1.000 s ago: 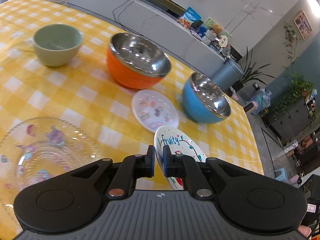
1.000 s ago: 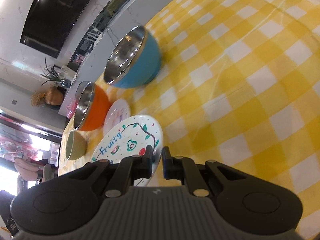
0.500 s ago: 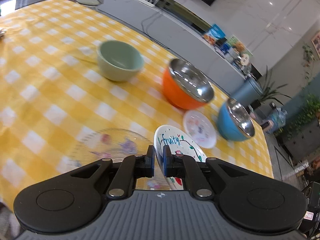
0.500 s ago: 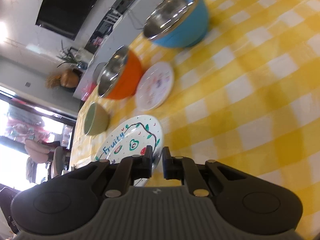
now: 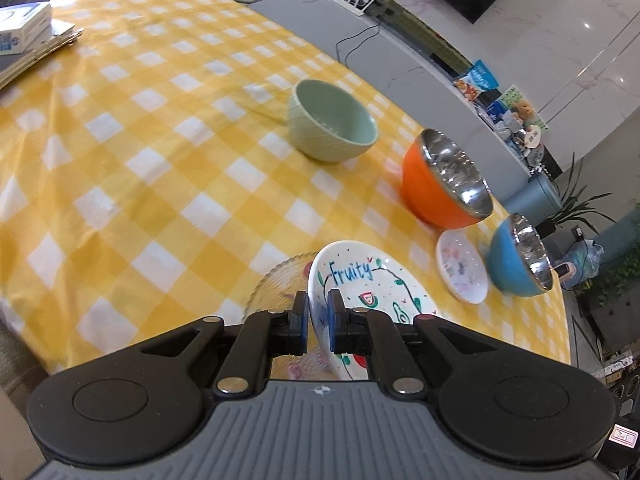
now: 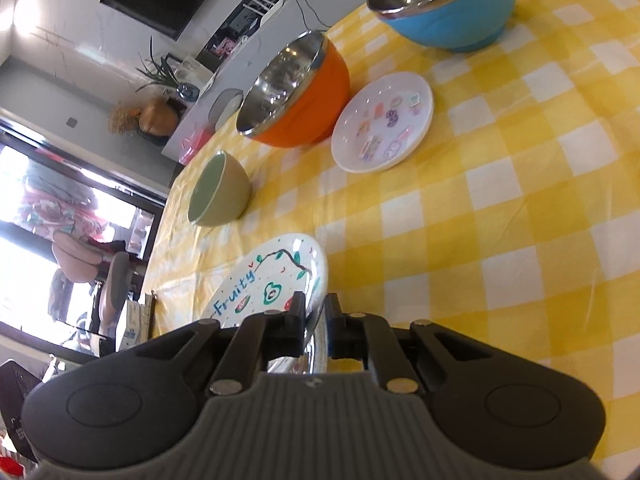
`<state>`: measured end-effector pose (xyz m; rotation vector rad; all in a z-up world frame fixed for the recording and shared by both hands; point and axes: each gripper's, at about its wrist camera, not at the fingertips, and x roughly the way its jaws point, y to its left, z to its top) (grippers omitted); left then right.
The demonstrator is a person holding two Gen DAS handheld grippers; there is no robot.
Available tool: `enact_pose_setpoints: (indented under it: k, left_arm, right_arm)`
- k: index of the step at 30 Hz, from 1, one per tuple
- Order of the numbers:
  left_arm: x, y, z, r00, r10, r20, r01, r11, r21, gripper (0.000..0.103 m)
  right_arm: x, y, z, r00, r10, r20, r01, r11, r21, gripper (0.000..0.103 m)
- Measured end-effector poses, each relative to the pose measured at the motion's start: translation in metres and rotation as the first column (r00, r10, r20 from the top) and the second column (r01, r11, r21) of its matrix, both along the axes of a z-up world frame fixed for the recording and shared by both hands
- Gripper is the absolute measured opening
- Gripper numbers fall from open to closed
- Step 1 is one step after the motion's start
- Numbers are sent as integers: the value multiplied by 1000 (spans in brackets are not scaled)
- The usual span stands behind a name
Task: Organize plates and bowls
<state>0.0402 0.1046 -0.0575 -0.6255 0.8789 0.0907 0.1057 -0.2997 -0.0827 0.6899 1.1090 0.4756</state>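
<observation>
Both grippers pinch the rim of a white "Fruity" plate (image 5: pixel 360 280), held above the yellow checked tablecloth. My left gripper (image 5: pixel 317 322) is shut on its near rim. My right gripper (image 6: pixel 315 326) is shut on the same plate (image 6: pixel 272 276) from the other side. A clear glass plate (image 5: pixel 276 284) lies on the cloth just under and behind the "Fruity" plate. A small white sticker plate (image 5: pixel 462 266) (image 6: pixel 384 120), a green bowl (image 5: pixel 332 128) (image 6: pixel 218 190), an orange bowl (image 5: pixel 444 184) (image 6: pixel 296 92) and a blue bowl (image 5: pixel 520 256) (image 6: pixel 444 4) stand beyond.
A box and papers (image 5: pixel 24 36) lie at the table's far left corner. A grey counter (image 5: pixel 392 40) runs behind the table. Chairs (image 6: pixel 112 284) stand beyond the table's left edge.
Both grippers have carried the "Fruity" plate leftward, away from the blue bowl, until it hangs over the clear glass plate. Both stay shut on it.
</observation>
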Motion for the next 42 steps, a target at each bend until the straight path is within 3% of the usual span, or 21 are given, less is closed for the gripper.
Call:
enact_pose_setpoints:
  k: [15, 26, 34, 39, 42]
  left_arm:
    - [-12, 4, -11, 998, 15, -55, -12, 998, 57, 12]
    - [-11, -10, -7, 998, -21, -53, 29, 987, 160, 14]
    - [-11, -21, -4, 996, -62, -67, 76, 968, 239, 14]
    - [-14, -26, 5, 997, -64, -32, 71, 942, 327, 14]
    - [-14, -19, 8, 999, -46, -7, 46, 953, 300, 22]
  right_arm:
    - [-18, 37, 10, 982, 144, 123, -116, 970, -214, 9]
    - [-37, 60, 17, 939, 264, 219, -149, 888, -434, 13]
    - [-39, 63, 19, 921, 297, 253, -147, 865, -479, 15]
    - [-36, 57, 17, 934, 268, 236, -151, 895, -419, 19]
    - [-32, 51, 16, 947, 227, 226, -129, 916, -380, 20]
